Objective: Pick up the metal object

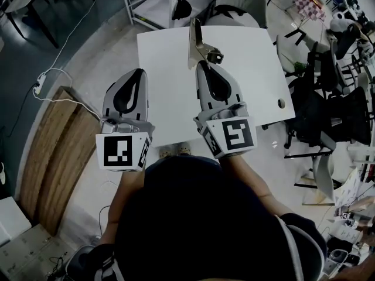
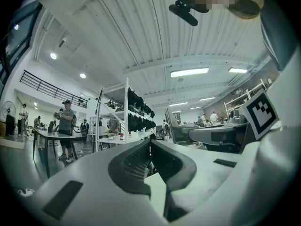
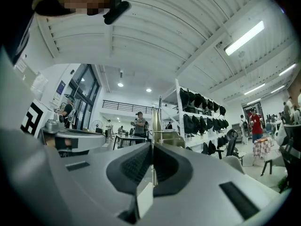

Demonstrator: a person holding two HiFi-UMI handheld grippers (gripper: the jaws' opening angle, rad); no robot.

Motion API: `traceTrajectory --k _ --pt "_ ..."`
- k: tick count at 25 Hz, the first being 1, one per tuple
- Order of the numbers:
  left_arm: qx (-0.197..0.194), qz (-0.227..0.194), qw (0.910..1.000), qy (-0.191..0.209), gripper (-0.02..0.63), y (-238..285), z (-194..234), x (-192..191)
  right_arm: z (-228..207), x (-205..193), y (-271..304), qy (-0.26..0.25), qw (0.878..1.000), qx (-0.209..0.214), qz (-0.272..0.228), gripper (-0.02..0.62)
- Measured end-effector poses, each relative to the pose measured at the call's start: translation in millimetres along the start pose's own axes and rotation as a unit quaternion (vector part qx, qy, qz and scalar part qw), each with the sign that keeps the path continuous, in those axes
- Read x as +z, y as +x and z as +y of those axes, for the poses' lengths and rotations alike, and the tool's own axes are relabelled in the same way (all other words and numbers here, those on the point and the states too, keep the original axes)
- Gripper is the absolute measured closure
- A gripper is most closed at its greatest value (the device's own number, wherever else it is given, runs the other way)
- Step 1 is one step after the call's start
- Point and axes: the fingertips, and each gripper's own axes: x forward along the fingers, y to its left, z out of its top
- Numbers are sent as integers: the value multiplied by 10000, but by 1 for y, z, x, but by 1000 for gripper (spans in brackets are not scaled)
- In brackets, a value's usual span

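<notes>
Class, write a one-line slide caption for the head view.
Right gripper shut on a thin metal object over the white table; left gripper shut and empty beside it.

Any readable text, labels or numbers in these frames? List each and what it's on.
No readable text anywhere.
On the left tool the marker cube shows black-and-white squares only, no letters.
Same on the right tool cube.
The metal object: no print visible.
The wall signs in the right gripper view: too small to read.
</notes>
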Motion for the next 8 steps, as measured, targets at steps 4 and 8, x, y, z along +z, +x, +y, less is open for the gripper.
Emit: traceTrajectory --k 4,8 --pt "-5 0 10000 12 578 2 -4 0 -4 -4 -2 62 10000 -4 64 568" --pt "-1 -2 10000 19 578 4 -8 1 -8 -1 -3 73 10000 23 5 568"
